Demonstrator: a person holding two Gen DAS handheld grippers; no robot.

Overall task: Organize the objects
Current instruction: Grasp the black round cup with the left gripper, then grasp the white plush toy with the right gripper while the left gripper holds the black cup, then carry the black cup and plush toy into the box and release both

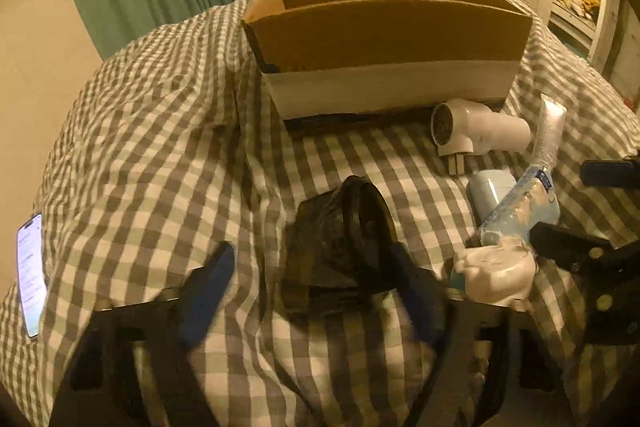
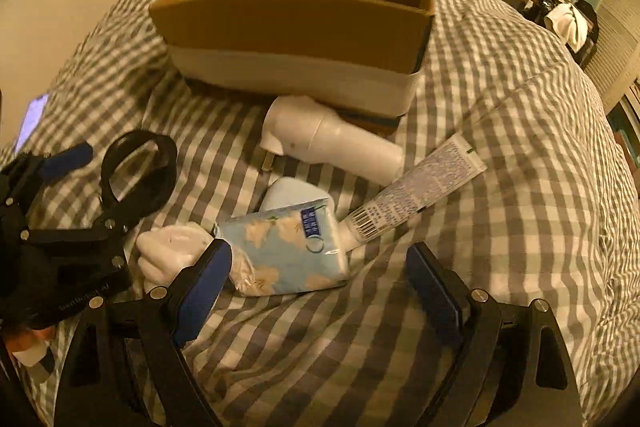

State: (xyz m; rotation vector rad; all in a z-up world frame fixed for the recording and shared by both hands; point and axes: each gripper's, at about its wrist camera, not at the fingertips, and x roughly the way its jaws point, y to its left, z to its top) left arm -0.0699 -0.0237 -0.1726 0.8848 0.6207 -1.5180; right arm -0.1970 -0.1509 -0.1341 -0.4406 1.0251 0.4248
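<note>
On the far left a phone (image 1: 30, 275) lies on the checked bedcover (image 1: 160, 147). Your left gripper (image 1: 312, 279) has its jaws apart around the black magnifier (image 1: 344, 243) — not yet pressing. Your right gripper (image 2: 320, 287) stands wide over the tissue pack (image 2: 288, 251), beside the tube (image 2: 416, 191) and white dryer (image 2: 328, 139). The cardboard box (image 2: 292, 27) waits behind — probably their destination.

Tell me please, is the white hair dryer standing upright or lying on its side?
Lying on its side. The white hair dryer rests flat on the checked bedcover, just in front of the cardboard box.
</note>
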